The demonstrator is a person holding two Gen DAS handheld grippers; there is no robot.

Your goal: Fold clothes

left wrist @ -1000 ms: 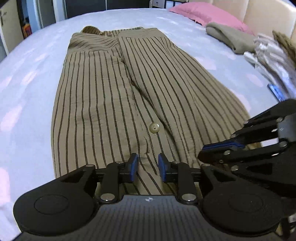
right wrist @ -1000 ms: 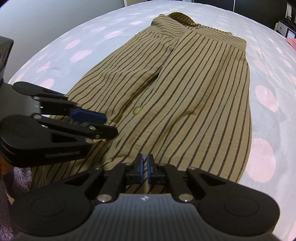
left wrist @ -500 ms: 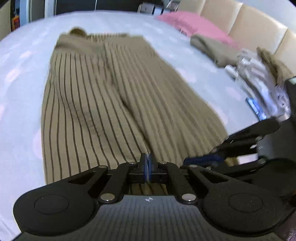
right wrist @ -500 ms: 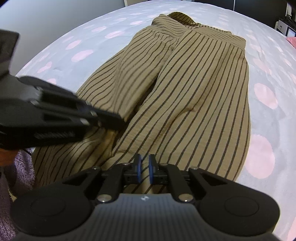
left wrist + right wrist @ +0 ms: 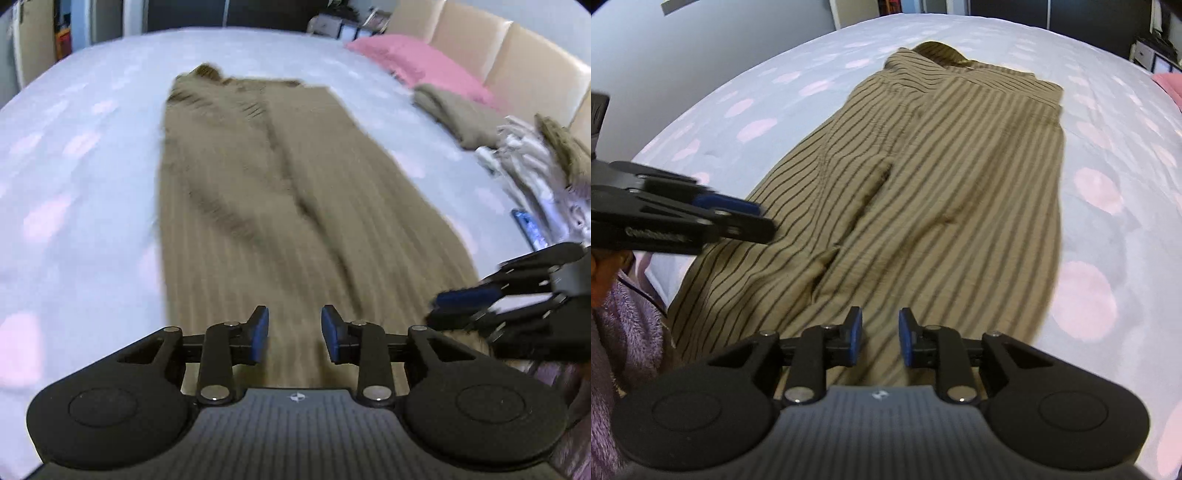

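Ahead of both sets of jaws I see the tan shirt with thin dark stripes (image 5: pixel 934 192), a light crinkled fabric, lying lengthwise on the pale bedspread with pink dots (image 5: pixel 1108 155). Its sides are folded in so it forms a long narrow panel, with the collar at the far end, well away from my fingertips, and the hem end running under them. A seam or fold line runs down its middle from the collar toward my jaws, with some puckers beside it. In the left wrist view the cloth is smeared with blur, so the stripes barely read there (image 5: pixel 288 206).

My left gripper (image 5: pixel 294 332) has its jaws opening: the blue pads stand moderately apart, the striped fabric shows below the gap, and I see nothing pinched between them. My right gripper (image 5: pixel 878 336) is likewise opening, its gap slightly narrower, with the shirt under it and no cloth caught on the pads.

To the right of my left jaws, beyond the shirt's edge, lie a pink pillow (image 5: pixel 417 66), a folded grey-brown garment (image 5: pixel 450 110) and a heap of white clothes (image 5: pixel 528 173). Beside the right jaws, to the left, a fuzzy purple sleeve (image 5: pixel 624 339) shows.
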